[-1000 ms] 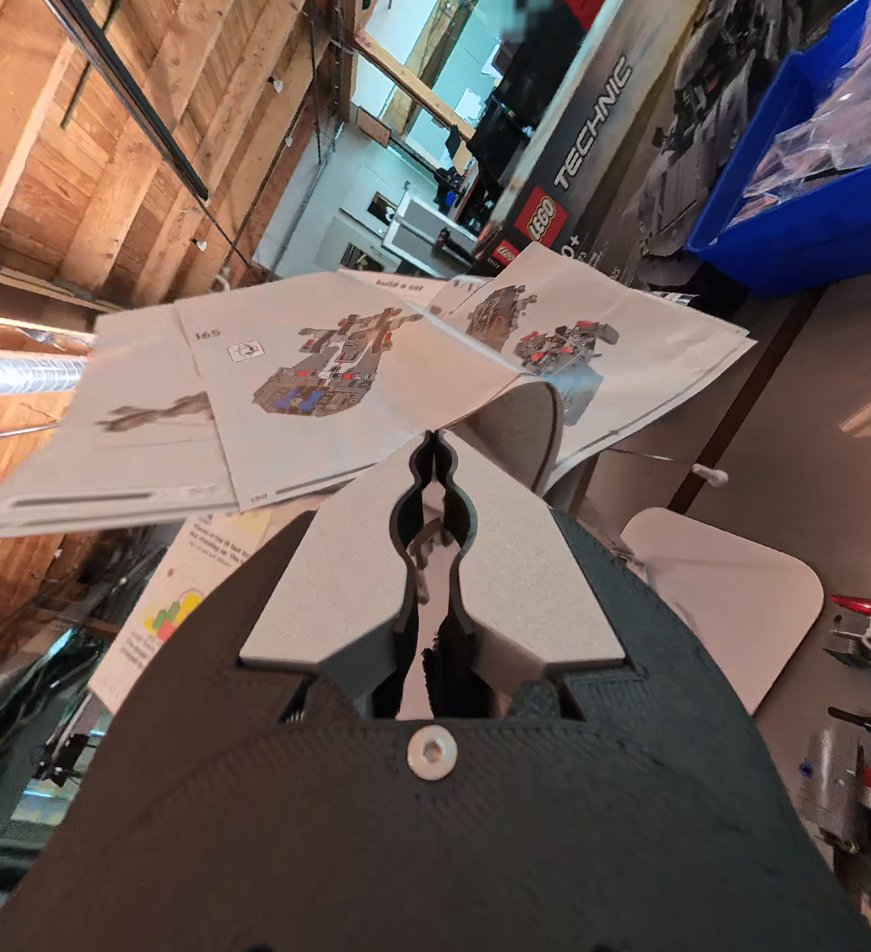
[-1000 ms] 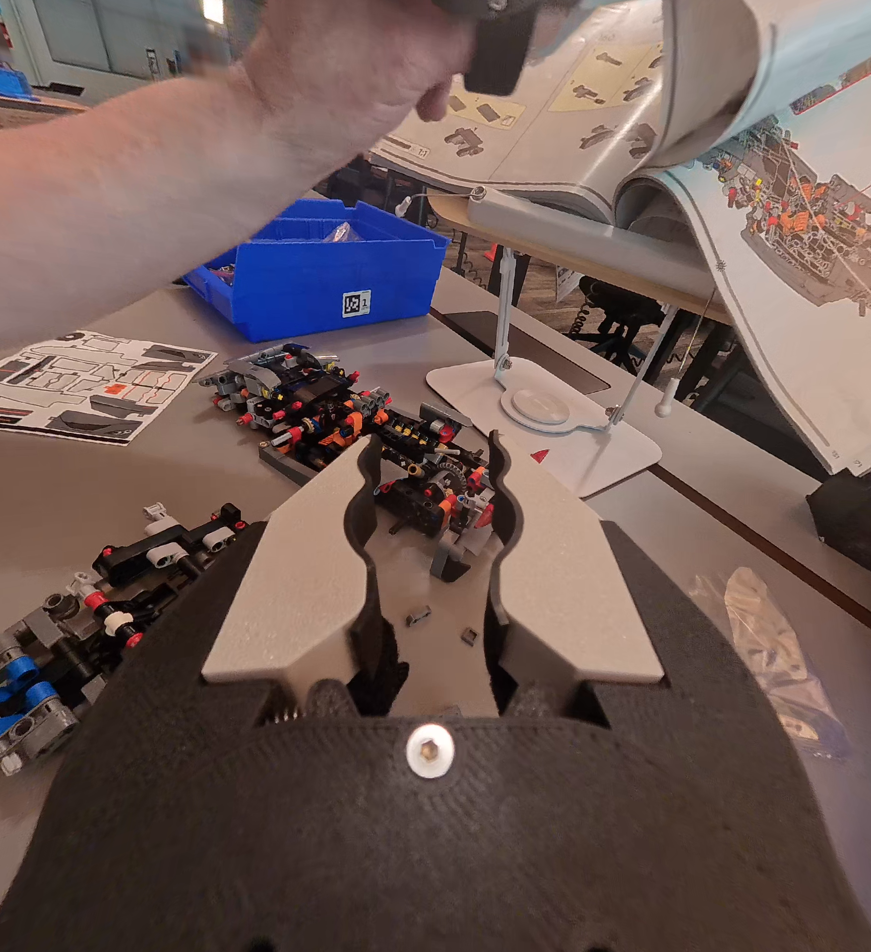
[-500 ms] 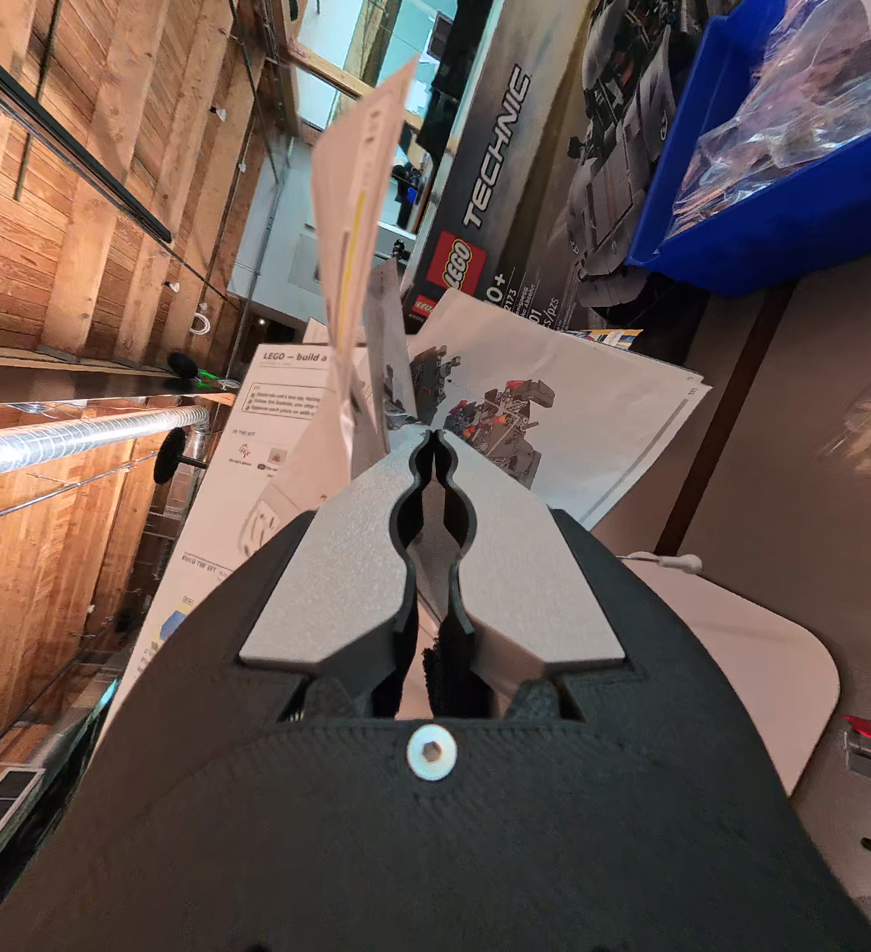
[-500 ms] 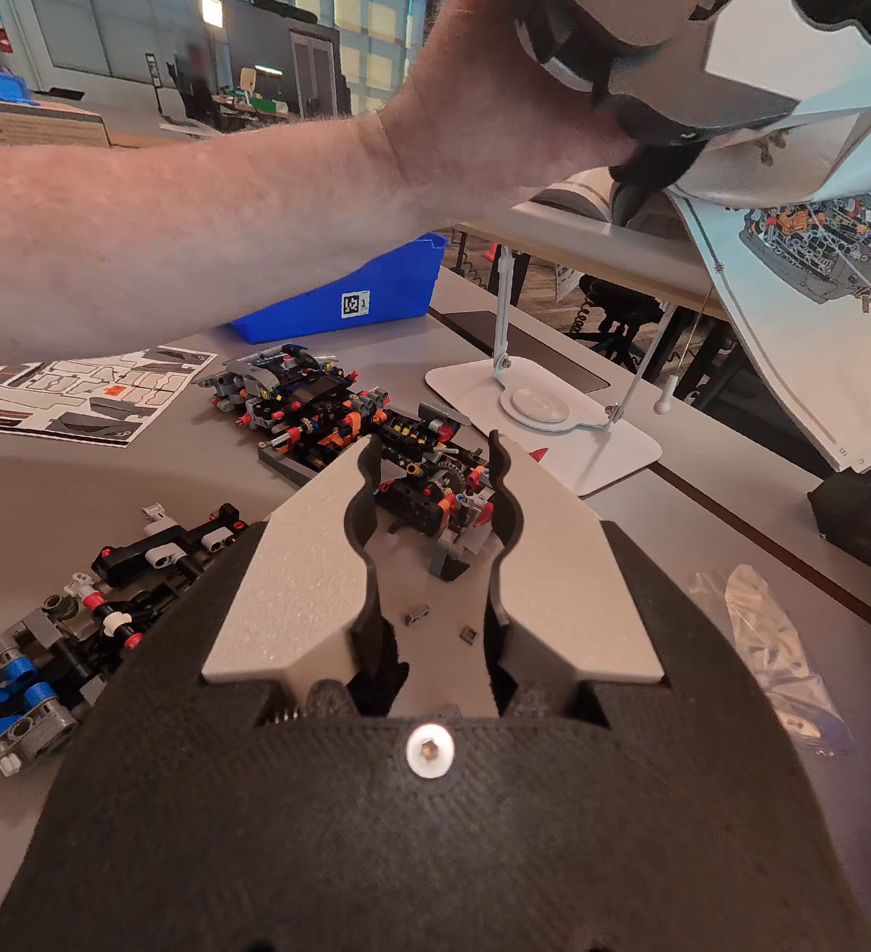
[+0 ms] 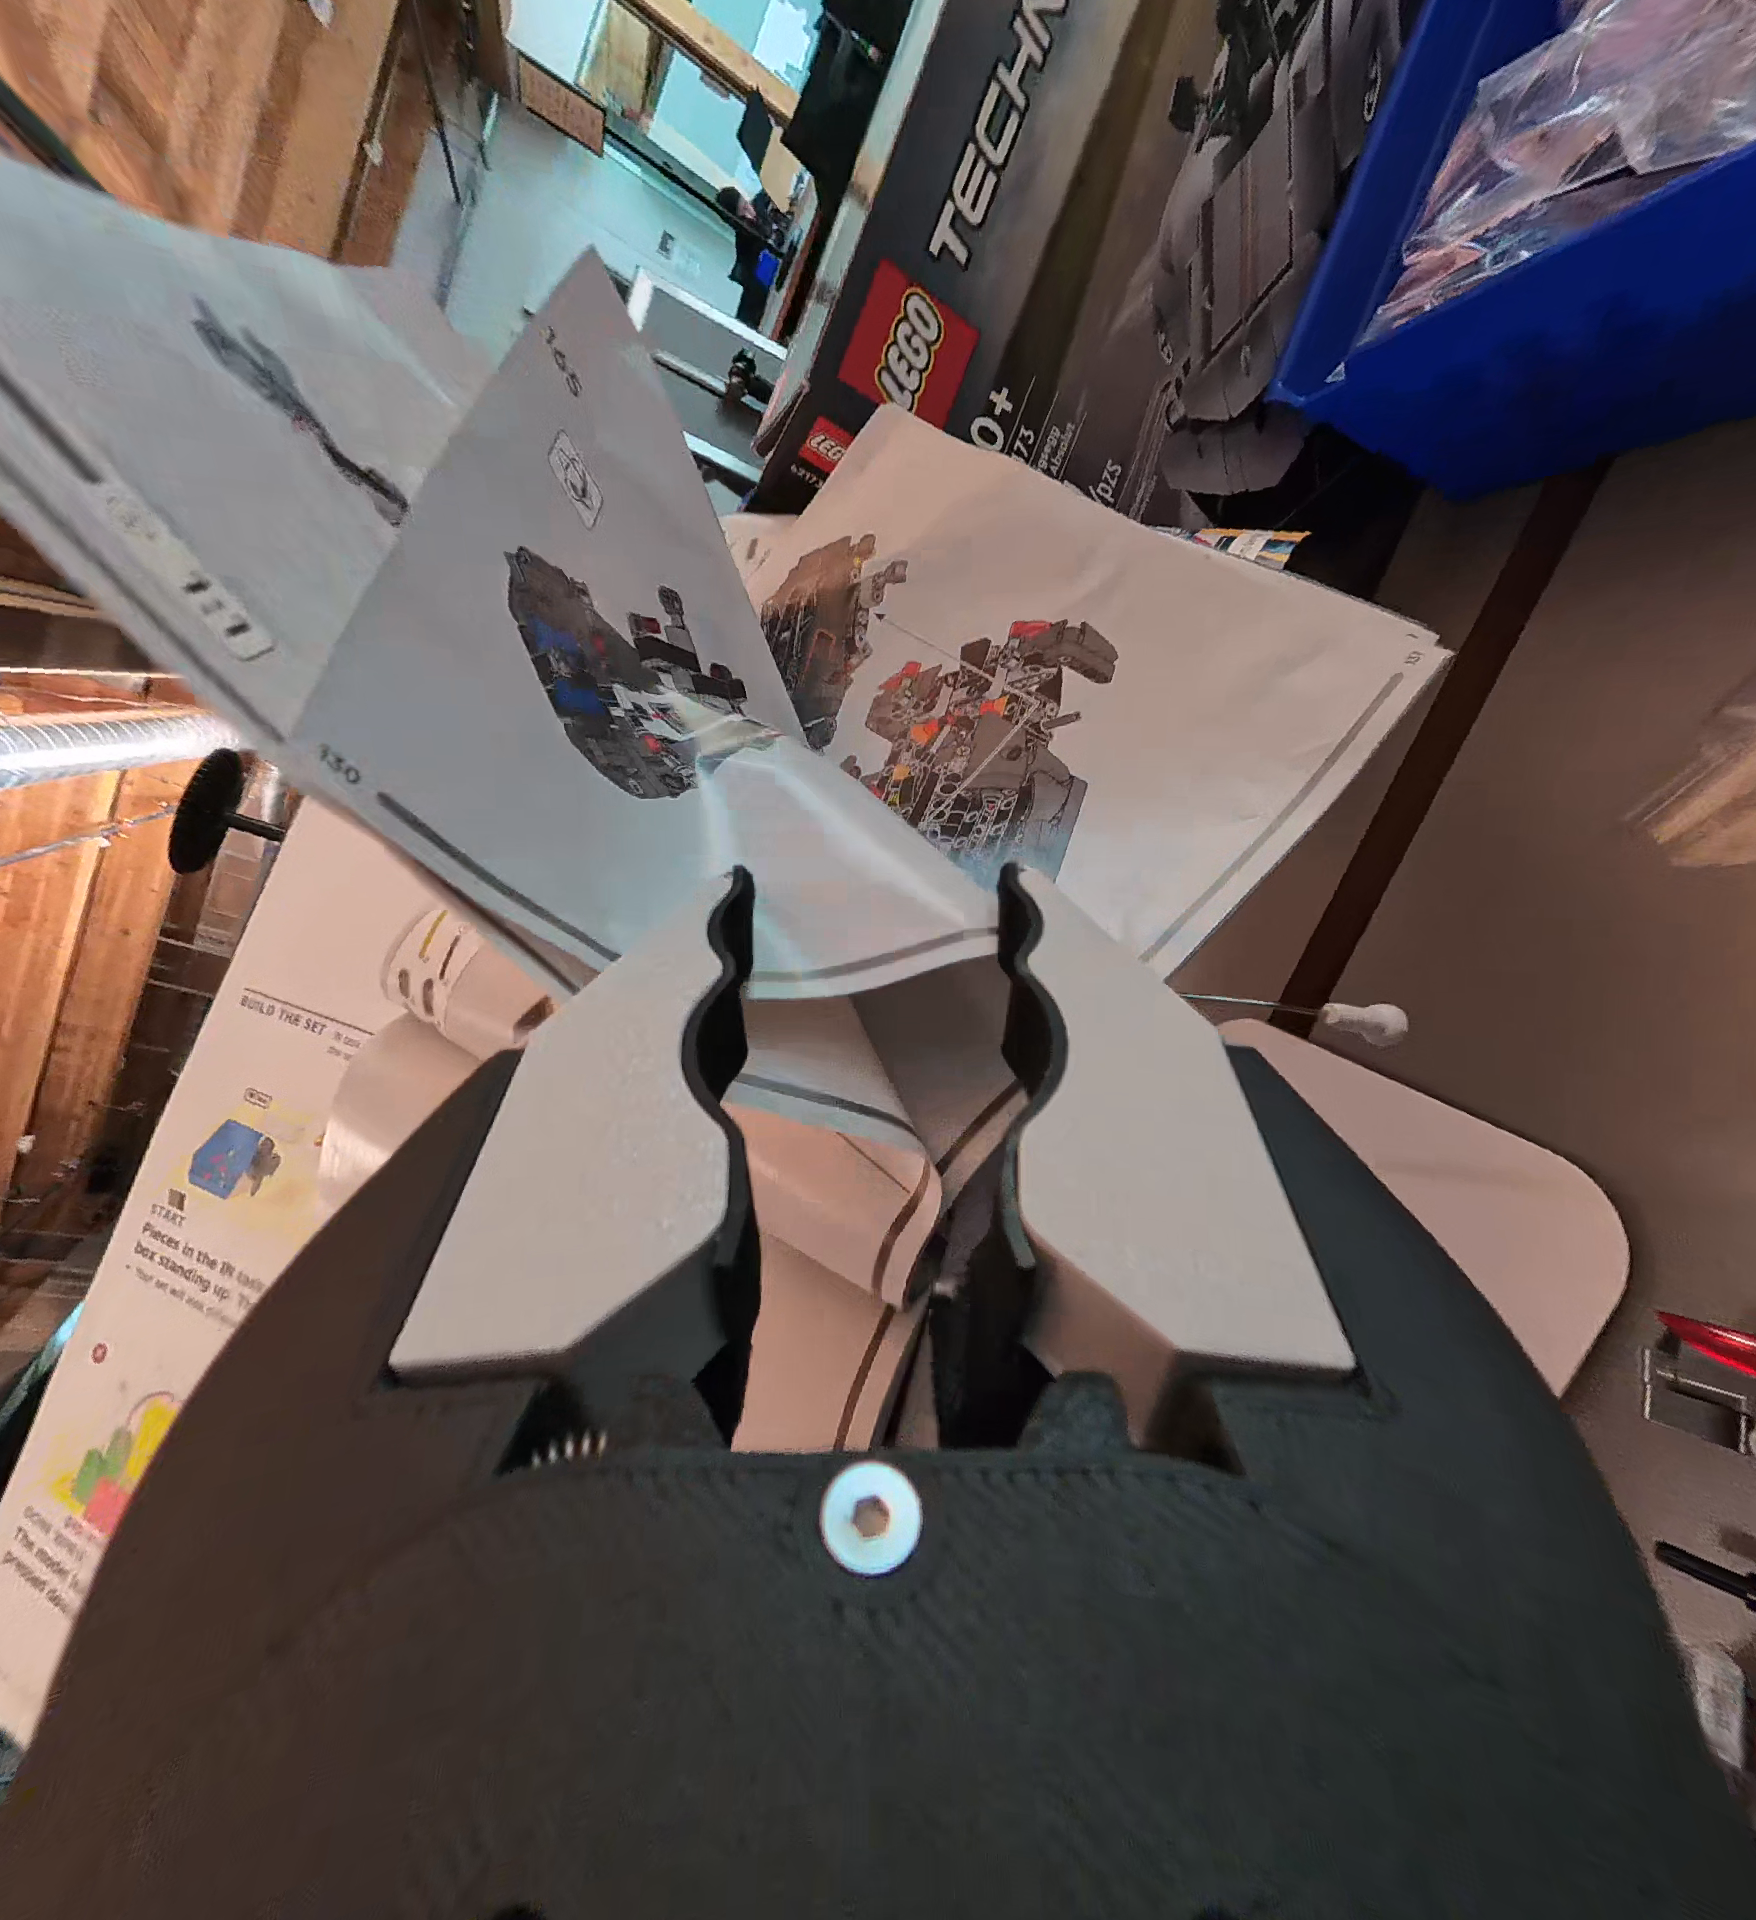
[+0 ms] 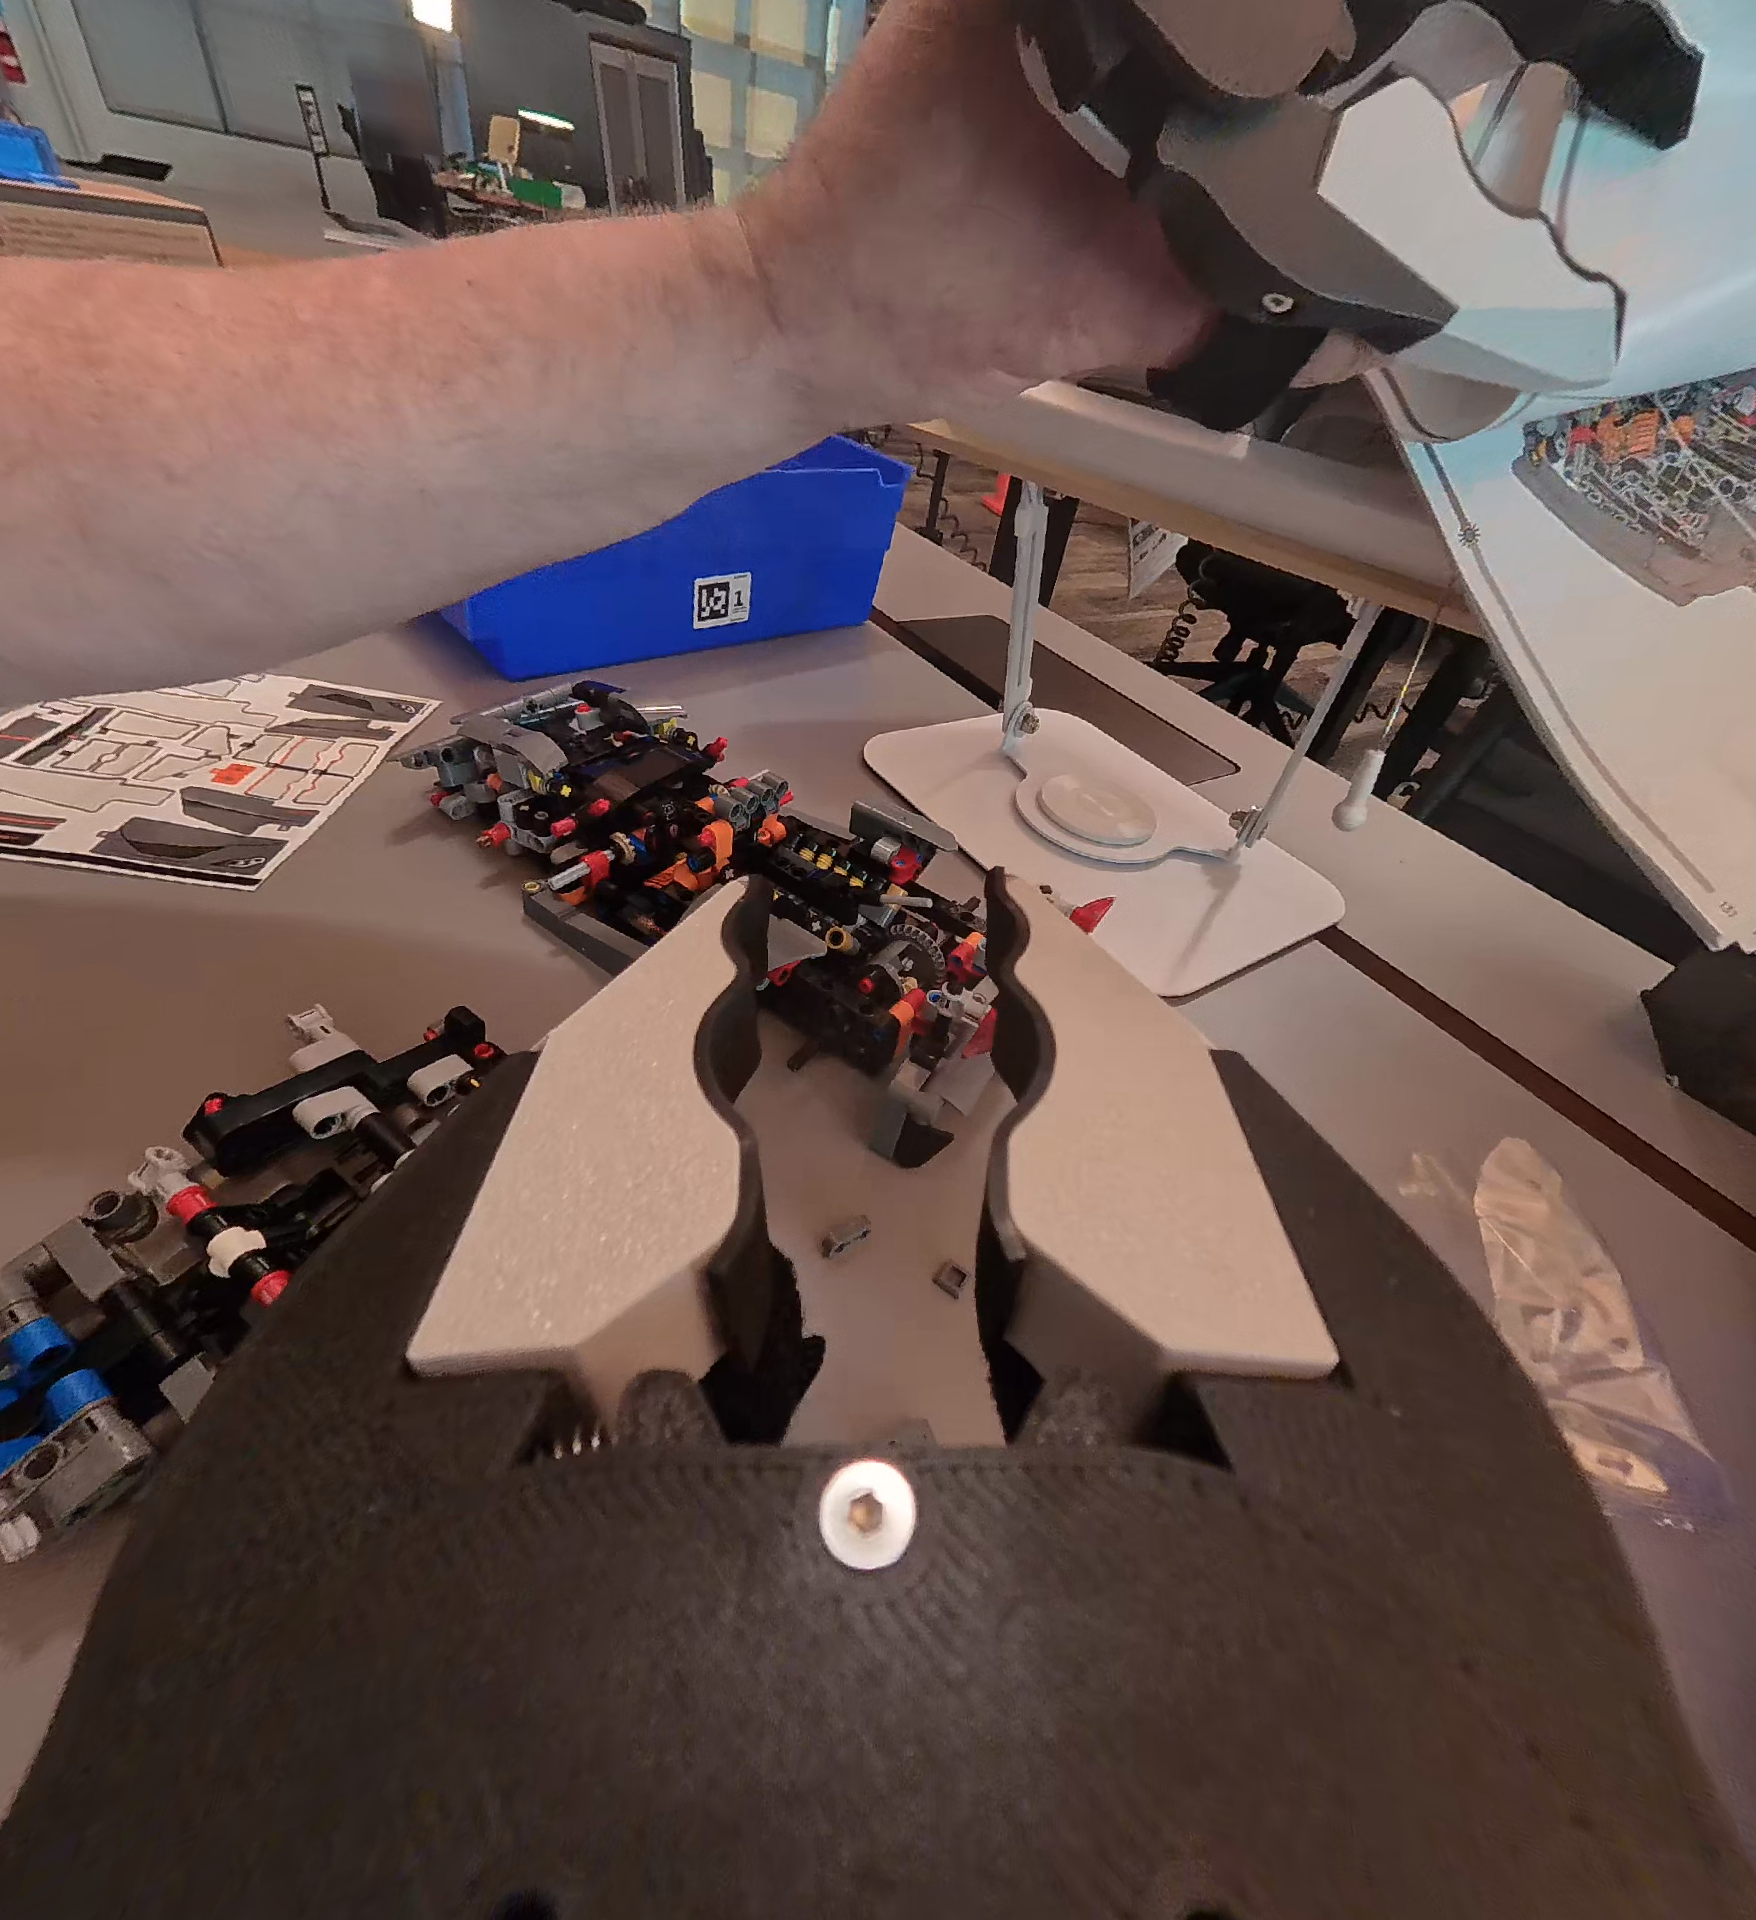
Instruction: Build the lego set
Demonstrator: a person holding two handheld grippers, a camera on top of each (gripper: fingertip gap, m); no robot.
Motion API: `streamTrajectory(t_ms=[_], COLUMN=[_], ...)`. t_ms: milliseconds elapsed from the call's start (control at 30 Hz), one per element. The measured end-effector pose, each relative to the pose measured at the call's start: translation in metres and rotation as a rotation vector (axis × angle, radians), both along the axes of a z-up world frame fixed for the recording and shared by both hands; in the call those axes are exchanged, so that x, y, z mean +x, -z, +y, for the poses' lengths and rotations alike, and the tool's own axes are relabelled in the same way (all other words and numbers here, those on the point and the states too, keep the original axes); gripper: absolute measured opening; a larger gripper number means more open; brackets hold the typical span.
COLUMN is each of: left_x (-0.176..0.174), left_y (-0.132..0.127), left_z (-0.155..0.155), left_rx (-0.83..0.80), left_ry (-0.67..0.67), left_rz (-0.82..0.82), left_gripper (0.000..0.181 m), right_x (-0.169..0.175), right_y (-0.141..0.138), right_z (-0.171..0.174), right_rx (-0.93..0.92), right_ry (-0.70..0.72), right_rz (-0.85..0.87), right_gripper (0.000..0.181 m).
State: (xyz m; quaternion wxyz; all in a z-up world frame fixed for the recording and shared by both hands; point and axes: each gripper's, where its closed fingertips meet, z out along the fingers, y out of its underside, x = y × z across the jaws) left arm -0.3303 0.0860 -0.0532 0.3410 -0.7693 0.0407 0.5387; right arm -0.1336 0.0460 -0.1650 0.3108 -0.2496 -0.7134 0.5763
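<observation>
The right gripper [image 6: 869,914] hangs low over the grey table [image 6: 230,997], jaws spread wide and empty. Two small loose pieces [image 6: 846,1236] lie on the table between its fingers. Just beyond its fingertips sits the main lego chassis [image 6: 708,842]; a smaller black-and-blue subassembly [image 6: 178,1216] lies left of the chassis.

The left gripper [image 5: 872,904] is raised at the instruction booklet [image 5: 1061,727], which rests on a white stand [image 6: 1102,821] right of the chassis. Its jaws are spread, with loose pages curling between them.

Step in hand, as judged: page turning. Pinch one sheet only near its edge; lift gently to avoid tearing.

Behind the chassis: sticker sheet [image 6: 157,769], blue bin [image 6: 708,582]. Beyond lies an open workshop.
</observation>
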Motion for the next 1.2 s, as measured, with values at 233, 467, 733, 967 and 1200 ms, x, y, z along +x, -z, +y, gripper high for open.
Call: streamTrajectory(t_ms=[233, 467, 733, 967, 1200], left_x=[0.0, 0.02, 0.01, 0.007, 0.007], left_y=[0.001, 0.042, 0.037, 0.027, 0.034], left_z=[-0.005, 0.031, 0.018, 0.001, 0.0], left_rx=[-0.004, -0.215, -0.188, -0.131, -0.183], left_ry=[0.028, 0.153, 0.152, 0.148, 0.163], left_rz=[-0.022, -0.097, -0.128, -0.183, -0.193], left_gripper=[0.064, 0.059, 0.047, 0.046, 0.044], right_x=[0.0, 0.0, 0.001, 0.001, -0.006], right_y=[0.001, 0.004, 0.0, 0.003, -0.013], right_z=[0.0, -0.003, -0.001, -0.004, 0.012], right_rx=[0.001, 0.016, 0.003, 0.015, -0.094], right_ry=[-0.001, -0.007, -0.009, -0.019, 0.039], right_rz=[-0.002, -0.007, -0.002, -0.006, 0.016], right_gripper=[0.039, 0.039, 0.038, 0.035, 0.039])
